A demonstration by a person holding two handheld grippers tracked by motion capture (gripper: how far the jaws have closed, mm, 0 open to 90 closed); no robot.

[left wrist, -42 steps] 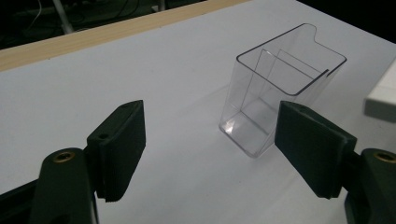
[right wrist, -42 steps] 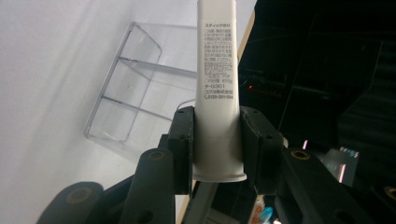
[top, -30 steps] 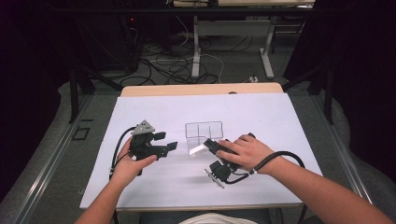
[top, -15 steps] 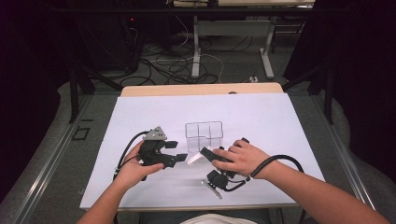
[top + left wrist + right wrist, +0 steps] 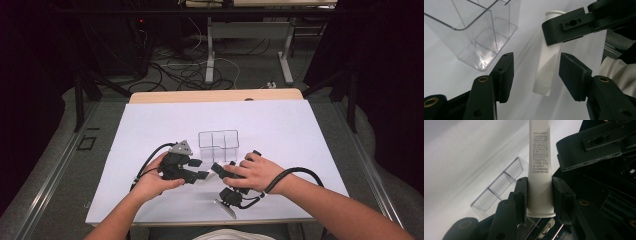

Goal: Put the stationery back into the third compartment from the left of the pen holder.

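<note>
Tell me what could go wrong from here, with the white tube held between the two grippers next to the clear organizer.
1. The right gripper clamps only the white tube near its flanged end; the long free part may tilt or slip.
2. The left gripper is open with its jaws either side of the tube's other end, not touching; closing off-centre might knock it askew.
3. The clear organizer stands close by and looks light; a bump could shift it.

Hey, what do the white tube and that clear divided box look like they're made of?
White tube: probably matte plastic, opaque, with small dark text printed straight on its side and a flared rim at one end; the right gripper clamps it. Clear box: looks like rigid transparent plastic, maybe acrylic; you see through its walls and dividers, and the edges catch glossy highlights.
</note>
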